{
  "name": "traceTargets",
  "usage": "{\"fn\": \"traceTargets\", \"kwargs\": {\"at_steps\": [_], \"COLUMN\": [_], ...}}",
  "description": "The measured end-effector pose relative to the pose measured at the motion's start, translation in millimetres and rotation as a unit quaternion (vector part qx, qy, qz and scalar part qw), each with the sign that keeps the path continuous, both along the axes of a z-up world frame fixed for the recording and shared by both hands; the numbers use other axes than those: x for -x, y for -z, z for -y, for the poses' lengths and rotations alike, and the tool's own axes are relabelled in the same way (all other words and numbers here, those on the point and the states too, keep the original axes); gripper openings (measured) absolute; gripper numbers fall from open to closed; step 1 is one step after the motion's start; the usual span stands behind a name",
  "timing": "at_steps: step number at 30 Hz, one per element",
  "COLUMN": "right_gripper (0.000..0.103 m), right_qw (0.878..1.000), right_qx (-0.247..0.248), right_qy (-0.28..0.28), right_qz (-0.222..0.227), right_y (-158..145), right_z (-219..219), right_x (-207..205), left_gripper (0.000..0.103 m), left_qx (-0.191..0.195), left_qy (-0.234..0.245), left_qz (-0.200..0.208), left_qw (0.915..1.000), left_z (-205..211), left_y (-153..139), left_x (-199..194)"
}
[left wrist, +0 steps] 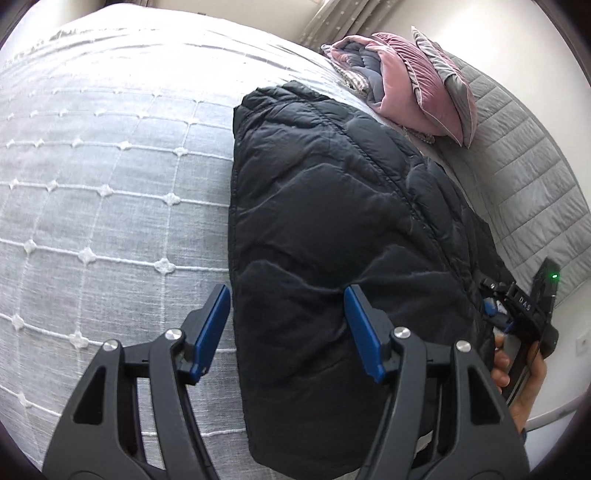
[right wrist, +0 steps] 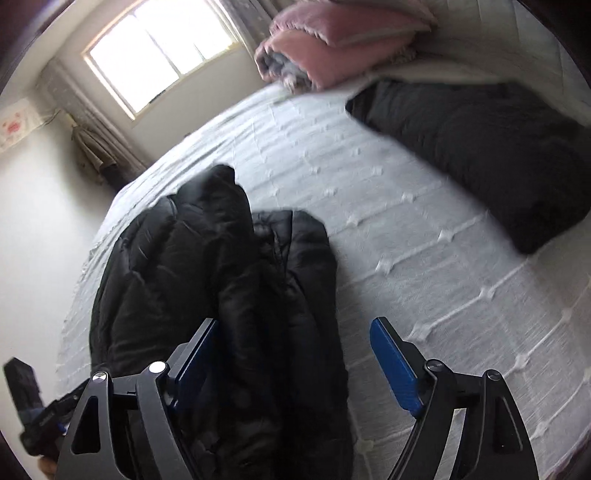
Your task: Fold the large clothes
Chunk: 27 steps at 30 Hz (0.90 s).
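Two grippers are in my views, both spread wide with nothing between the blue pads. My left gripper (left wrist: 288,328) hangs over the near edge of a folded black puffer jacket (left wrist: 332,206); one finger sits off its left side above the bedspread, the other over the jacket itself, though I cannot tell whether it touches the fabric. That jacket lies as a neat oblong on the pale grey checked bedspread (left wrist: 92,184), running away from me toward the head of the bed. At its right edge I see my right gripper's body (left wrist: 532,310) and the hand holding it.

My right gripper (right wrist: 295,362) is released above a second black puffer jacket (right wrist: 221,280), which lies crumpled and unfolded near the bed's edge. Farther across the bedspread (right wrist: 406,221) lies the folded jacket (right wrist: 480,147), blurred. Beyond it, pink cushions (right wrist: 332,33) are stacked at the headboard end, and a bright window (right wrist: 162,48) sits in the far wall.
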State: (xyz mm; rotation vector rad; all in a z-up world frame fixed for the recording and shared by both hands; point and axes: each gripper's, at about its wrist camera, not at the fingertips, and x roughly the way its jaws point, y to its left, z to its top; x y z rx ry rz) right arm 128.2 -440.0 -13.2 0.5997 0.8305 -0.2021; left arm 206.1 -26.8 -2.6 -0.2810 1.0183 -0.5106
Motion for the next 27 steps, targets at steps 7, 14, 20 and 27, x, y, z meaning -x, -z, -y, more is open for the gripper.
{"fn": "traceTargets", "kwargs": {"at_steps": [7,14,20,27], "right_gripper": [0.040,0.015,0.015,0.052], "right_qw": [0.995,0.970,0.991,0.995], "right_qx": [-0.064,0.074,0.000,-0.043], "right_qy": [-0.077,-0.208,-0.129,-0.087], "right_qz": [-0.010,0.099,0.029,0.019], "right_y": [17.2,-49.0,-18.5,4.2], "right_z": [-8.2,-94.5,-72.0,-27.8], "right_x": [-30.4,-54.2,-65.7,-35.1], "left_gripper": [0.069,0.069,0.069,0.069], "left_qx": [0.016,0.055,0.034,0.028], "left_qy": [-0.006,-0.042,-0.031,-0.012], "left_qz": [-0.019,-0.012,-0.003,-0.016], "left_qw": [0.9997,0.9975,0.9989,0.9994], "left_z": [-3.9,-40.2,-32.1,-17.2], "left_y": [3.2,-5.2,-3.7,0.8], "left_x": [-7.8,-13.9,-10.2,-12.4]}}
